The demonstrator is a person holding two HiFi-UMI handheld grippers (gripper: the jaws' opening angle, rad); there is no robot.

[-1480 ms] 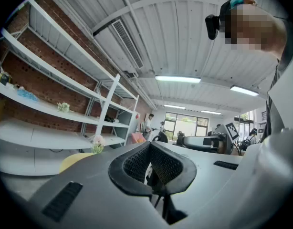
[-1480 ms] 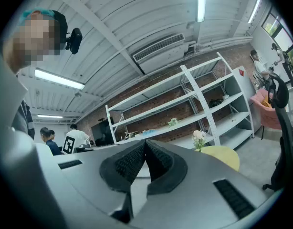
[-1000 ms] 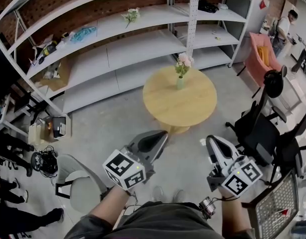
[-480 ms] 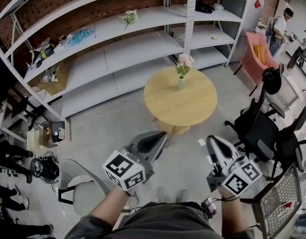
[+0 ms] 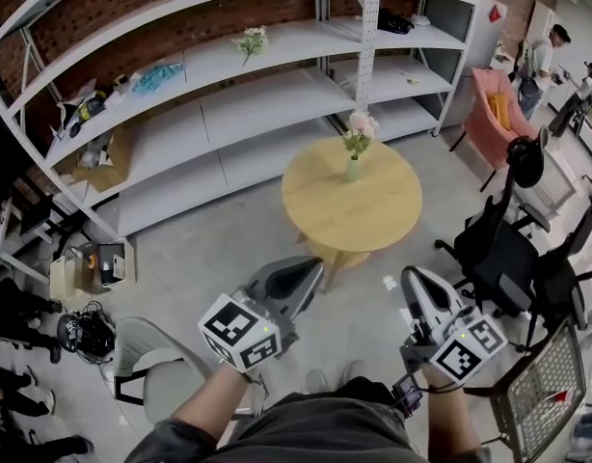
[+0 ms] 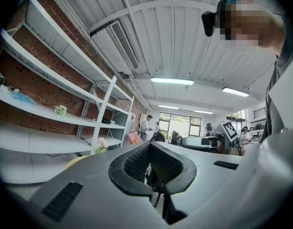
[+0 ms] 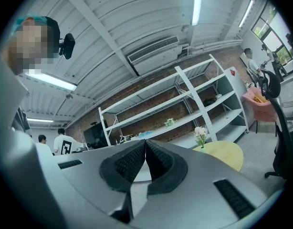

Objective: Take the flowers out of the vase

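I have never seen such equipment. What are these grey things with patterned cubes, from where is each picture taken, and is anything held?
There is no robot: a person holds two hand tools. The left gripper and the right gripper are each a pair of jaws with a marker cube. The picture from above comes from a camera on the person's head, looking down. The other two come from cameras riding on each gripper, looking along its jaws. Both pairs of jaws are closed and hold nothing. On the round table stands a small vase with flowers, far from both grippers.
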